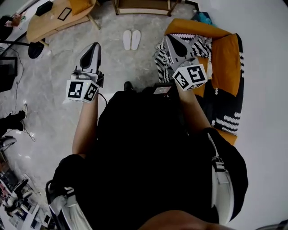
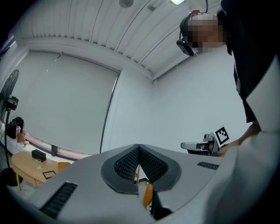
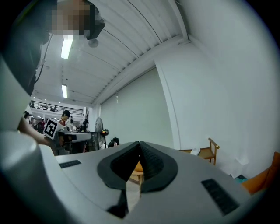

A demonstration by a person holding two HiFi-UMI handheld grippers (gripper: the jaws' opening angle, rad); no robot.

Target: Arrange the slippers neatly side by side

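Two white slippers [image 1: 132,39] lie side by side on the grey floor, ahead of me in the head view. My left gripper [image 1: 94,46] is held level to their left, well above the floor, jaws shut and empty. My right gripper [image 1: 171,40] is held level to their right, over the sofa's edge, also shut with nothing in it. In the left gripper view the shut pads [image 2: 139,151] point at a white wall, and the right gripper [image 2: 205,145] shows beside them. The right gripper view shows its shut pads [image 3: 140,147] facing the room. Neither gripper touches the slippers.
An orange sofa [image 1: 227,54] with a black-and-white patterned throw [image 1: 198,47] stands at the right. A round wooden table [image 1: 54,20] is at the far left, a wooden chair [image 1: 144,6] beyond the slippers. Cables and gear [image 1: 13,121] lie along the left edge.
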